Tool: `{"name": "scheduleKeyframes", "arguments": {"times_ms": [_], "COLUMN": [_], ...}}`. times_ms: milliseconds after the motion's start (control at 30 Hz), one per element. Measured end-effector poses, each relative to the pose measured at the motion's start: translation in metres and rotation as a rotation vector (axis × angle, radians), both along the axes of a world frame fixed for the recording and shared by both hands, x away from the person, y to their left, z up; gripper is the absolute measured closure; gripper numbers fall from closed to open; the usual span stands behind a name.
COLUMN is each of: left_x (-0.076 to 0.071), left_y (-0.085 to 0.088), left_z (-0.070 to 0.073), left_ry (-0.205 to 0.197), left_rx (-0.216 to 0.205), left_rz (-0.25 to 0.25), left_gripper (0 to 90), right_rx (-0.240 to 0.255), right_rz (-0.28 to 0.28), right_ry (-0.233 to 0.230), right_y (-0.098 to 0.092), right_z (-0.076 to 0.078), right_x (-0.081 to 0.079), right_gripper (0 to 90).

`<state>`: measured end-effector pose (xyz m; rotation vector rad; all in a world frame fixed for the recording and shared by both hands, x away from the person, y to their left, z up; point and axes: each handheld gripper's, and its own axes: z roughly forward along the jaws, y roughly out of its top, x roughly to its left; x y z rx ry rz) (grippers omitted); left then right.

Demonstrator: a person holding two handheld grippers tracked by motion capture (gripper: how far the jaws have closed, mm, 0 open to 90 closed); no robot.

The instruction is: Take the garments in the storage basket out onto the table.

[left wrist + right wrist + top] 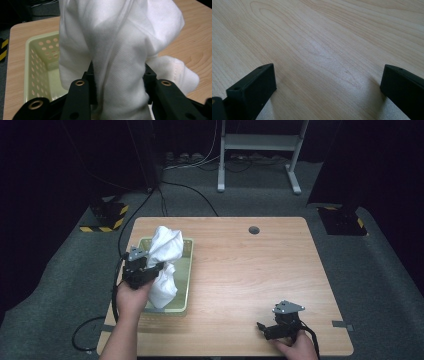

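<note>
A white cloth (165, 260) hangs bunched above a pale green perforated basket (186, 270) at the table's left. My left gripper (159, 268) is shut on the cloth, held over the basket's near left part. In the left gripper view the cloth (120, 50) is pinched between the two black jaws, and it hides the fingertips; the basket (37, 65) lies below at the left. My right gripper (261, 326) rests near the table's front right edge. In the right gripper view the right gripper (328, 82) stands open over bare wood with nothing between its jaws.
The wooden table (250, 270) has a round cable hole (254, 230) at the back. Black cables (85, 335) trail off its left front. A white frame stand (260, 150) and black stands with yellow-striped bases (105, 217) are on the floor behind.
</note>
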<state>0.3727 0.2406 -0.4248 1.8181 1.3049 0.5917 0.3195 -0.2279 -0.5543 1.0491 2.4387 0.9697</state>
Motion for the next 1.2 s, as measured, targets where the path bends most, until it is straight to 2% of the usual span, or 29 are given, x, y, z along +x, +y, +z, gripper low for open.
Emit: {"name": "scheduleKeyframes", "arguments": {"times_ms": [633,1200], "left_x": [-0.016,-0.029], "left_y": [-0.009,-0.033], "left_z": [0.021,0.048], "left_ry": [-0.124,-0.221], "left_rx": [-0.074,-0.099], "left_rz": [-0.015,-0.051], "left_gripper": [62.9,62.9], "right_rx": [0.000,0.000], "right_rz": [0.000,0.000], "right_ry": [0.000,0.000], "right_y": [0.000,0.000], "right_z": [0.000,0.000], "right_x": [0.000,0.000], "right_gripper": [0.0,0.0]}}
